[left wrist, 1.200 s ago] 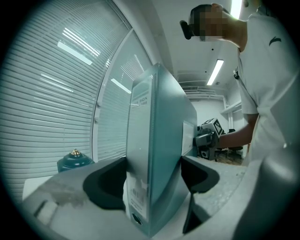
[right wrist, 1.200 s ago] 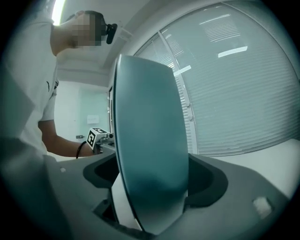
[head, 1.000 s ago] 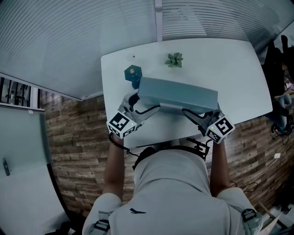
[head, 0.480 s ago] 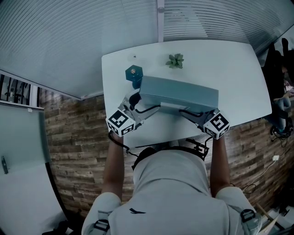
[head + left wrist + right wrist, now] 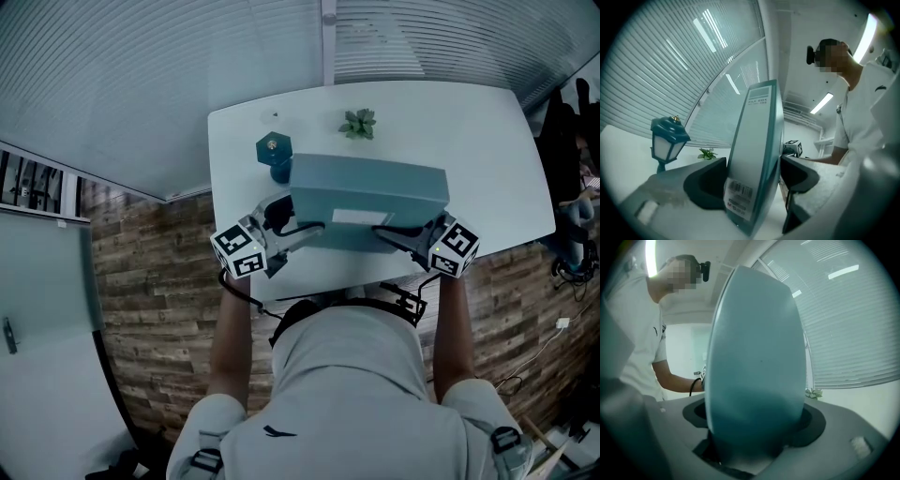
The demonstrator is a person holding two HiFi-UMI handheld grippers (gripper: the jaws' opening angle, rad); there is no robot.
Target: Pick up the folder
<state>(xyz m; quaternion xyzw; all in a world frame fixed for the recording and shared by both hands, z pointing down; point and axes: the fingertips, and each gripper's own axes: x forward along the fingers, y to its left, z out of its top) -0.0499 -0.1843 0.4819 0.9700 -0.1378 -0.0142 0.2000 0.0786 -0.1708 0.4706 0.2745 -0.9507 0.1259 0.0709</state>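
**Grey-blue box folder clamped at both ends over a white desk**

Head view: the folder [image 5: 367,199] stands on its long edge across the near half of the white table [image 5: 487,141]. The left gripper [image 5: 312,226] comes in at its left end and the right gripper [image 5: 382,228] at its right, both from the person's side. A teal lantern [image 5: 273,150] stands just behind the folder's left corner, and a small plant [image 5: 357,123] sits further back. I can't tell from here whether the folder's bottom edge has left the tabletop.

Left gripper view: the jaws stand wide, one against each broad face, with the labelled spine between them. This claw is clamped on the folder.

Right gripper view: the folder's plain end fills the gap, a jaw pressed to either side, so this claw is grasping it too.

To my eye the lift wants both hands rising together and level. A box this long could twist or slide between the pads if one end leads. The left end should come straight up, so it doesn't knock the lantern.

The tabletop is smooth and bare apart from the two ornaments. Slatted blinds [image 5: 141,75] run behind it, and plank-patterned flooring [image 5: 150,281] lies below.
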